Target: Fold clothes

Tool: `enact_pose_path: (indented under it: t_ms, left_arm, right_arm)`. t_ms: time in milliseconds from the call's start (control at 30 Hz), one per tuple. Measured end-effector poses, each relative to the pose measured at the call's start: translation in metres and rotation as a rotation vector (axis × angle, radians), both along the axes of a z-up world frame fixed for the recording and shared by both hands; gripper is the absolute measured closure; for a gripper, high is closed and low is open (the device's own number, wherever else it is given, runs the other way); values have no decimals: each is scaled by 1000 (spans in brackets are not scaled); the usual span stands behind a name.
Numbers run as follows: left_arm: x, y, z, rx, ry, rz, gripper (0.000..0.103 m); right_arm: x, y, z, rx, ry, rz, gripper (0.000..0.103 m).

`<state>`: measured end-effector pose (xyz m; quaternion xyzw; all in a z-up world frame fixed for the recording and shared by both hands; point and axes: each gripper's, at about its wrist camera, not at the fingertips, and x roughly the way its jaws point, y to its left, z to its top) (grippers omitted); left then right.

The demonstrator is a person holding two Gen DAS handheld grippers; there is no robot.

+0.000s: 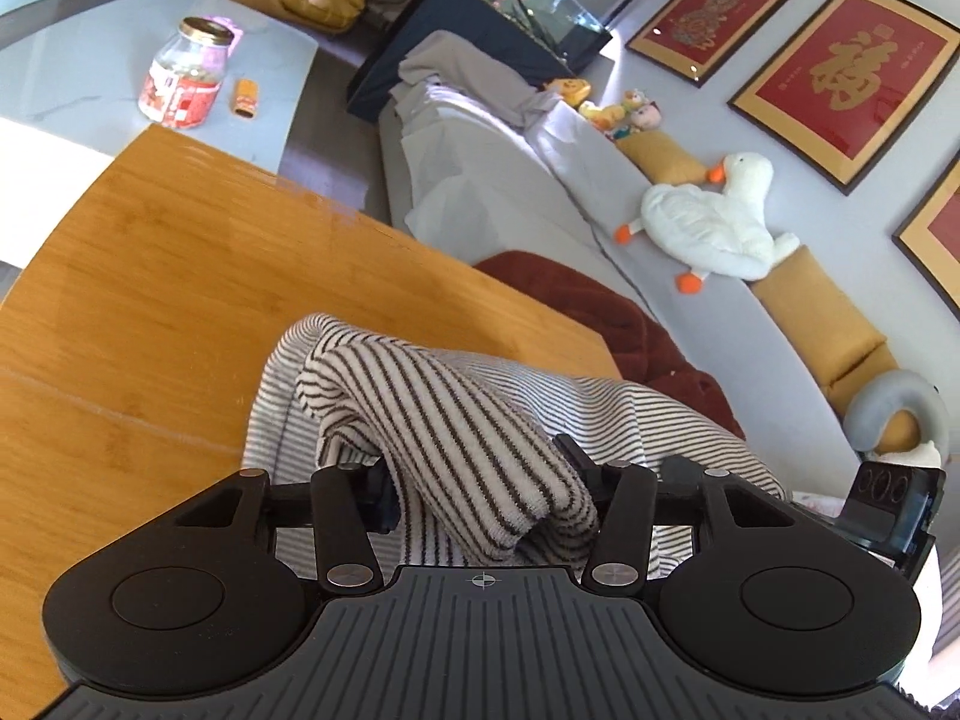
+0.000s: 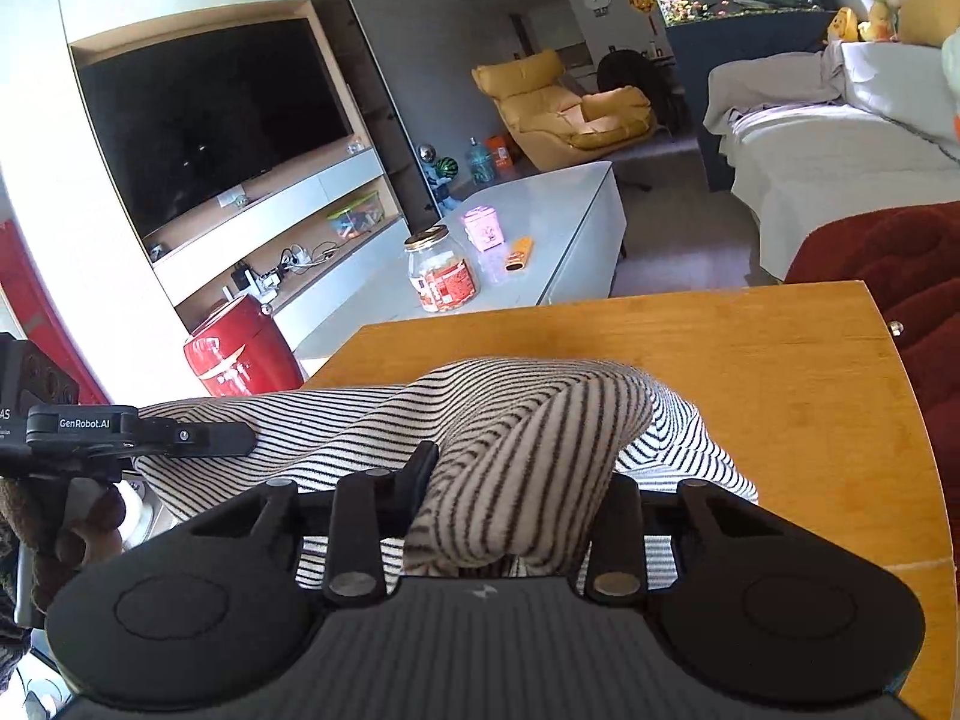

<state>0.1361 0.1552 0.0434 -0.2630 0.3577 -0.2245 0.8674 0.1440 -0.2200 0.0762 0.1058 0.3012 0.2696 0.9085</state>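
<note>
A black-and-white striped garment point(image 1: 432, 414) lies bunched on the wooden table point(image 1: 150, 276). My left gripper point(image 1: 474, 468) is shut on a thick fold of the striped garment, which fills the gap between its fingers. In the right wrist view, my right gripper point(image 2: 516, 480) is shut on another bunched fold of the striped garment point(image 2: 528, 420) over the wooden table point(image 2: 780, 372). The left gripper's finger point(image 2: 198, 438) shows at the left edge of that view, resting against the cloth.
A dark red blanket point(image 1: 606, 312) lies just past the table's far edge beside a grey sofa point(image 1: 480, 180). A white coffee table point(image 2: 558, 210) holds a glass jar point(image 2: 441, 270) and small items. A red box point(image 2: 240, 354) stands at the left.
</note>
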Motion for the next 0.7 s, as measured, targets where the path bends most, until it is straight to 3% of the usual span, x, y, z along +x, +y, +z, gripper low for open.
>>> enact_pose_path:
  t_ms: [233, 333, 433, 500, 600, 700]
  left_arm:
    - [-29, 3, -26, 11, 61, -9, 47]
    - [-29, 5, -43, 41, 100, 12, 47]
    - [-31, 10, -42, 59, 110, 41, 45]
    - [-38, 13, -26, 126, 61, 65, 31]
    - [-53, 16, 4, 201, -28, 94, 21]
    - [-64, 12, 29, 175, -106, 89, 14]
  right_arm:
    - [-32, -5, -16, -9, 30, 8, 68]
    - [-34, 3, -39, -110, 52, 1, 64]
    - [-35, 2, -50, -165, 73, -16, 40]
    - [-37, -9, -41, -175, 54, -42, 15]
    - [-39, -28, -23, -159, 8, -87, 0]
    - [-39, -42, -7, -131, -37, -123, 0]
